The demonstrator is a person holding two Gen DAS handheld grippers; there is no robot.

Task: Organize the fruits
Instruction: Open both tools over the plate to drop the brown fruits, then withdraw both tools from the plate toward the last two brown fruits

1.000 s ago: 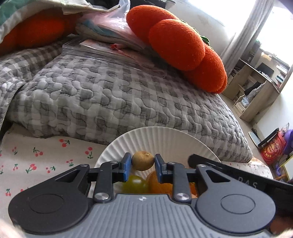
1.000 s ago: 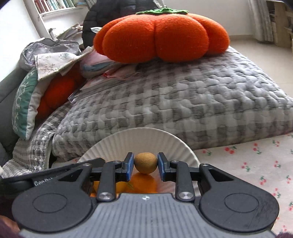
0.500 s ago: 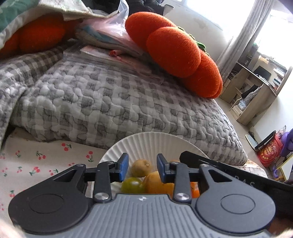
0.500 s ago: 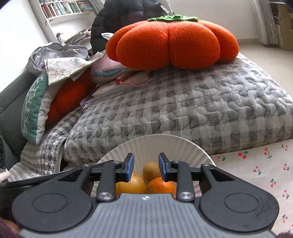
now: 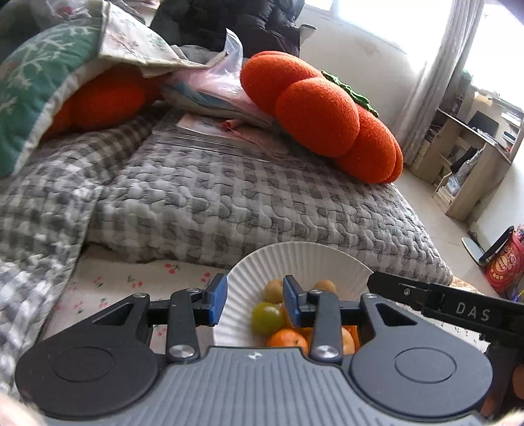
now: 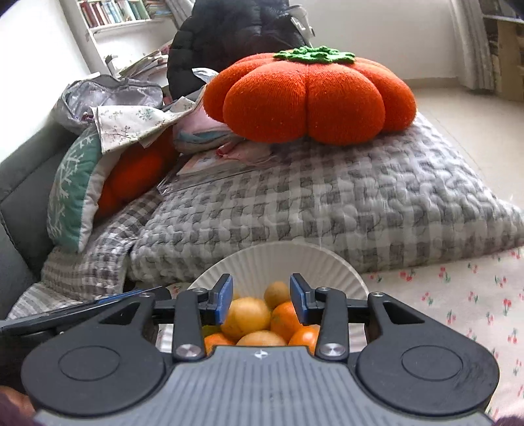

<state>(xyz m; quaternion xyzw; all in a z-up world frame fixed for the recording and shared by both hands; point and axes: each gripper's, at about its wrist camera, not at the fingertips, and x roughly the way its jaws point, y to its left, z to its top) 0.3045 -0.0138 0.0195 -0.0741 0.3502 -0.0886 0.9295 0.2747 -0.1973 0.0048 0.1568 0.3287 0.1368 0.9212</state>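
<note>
Surface: cream fabric printed with small red cherries [image 6: 458, 295], with a grey-and-white checked quilt [image 6: 327, 209] heaped just behind the plate.
Room: pale floor, a sheer curtain at a bright window [image 5: 425, 82], a wooden desk unit [image 5: 471, 157] at the right of the left view, and a white bookshelf [image 6: 111, 13] at the upper left of the right view.
Change, left gripper [image 5: 254, 300]: a second ago its blue pads pinched a small brown fruit. Its jaws have just been opening; they now stand spread with nothing pressed between them, and that small brown round fruit [image 5: 273, 290] lies on the plate beyond.
Change, right gripper [image 6: 261, 297]: it too pinched a small brown fruit a second ago. Its jaws have just been opening and now stand apart, gripping nothing; the small tan round fruit [image 6: 276, 294] rests on the pile.
Change, view: both cameras now sit higher and further back from the plate.
Task location: fruits piled on one white fluted paper plate [image 5: 311, 259] set on the cherry fabric.
Count, fruit: one green round fruit [image 5: 267, 317]; at least four orange citrus fruits [image 6: 245, 314] in the right view; exact total hidden by the grippers.
Count, cushions: one large orange pumpkin-shaped cushion with green knitted top [image 6: 311, 95]; one teal snowflake-pattern pillow [image 6: 70, 190].
</note>
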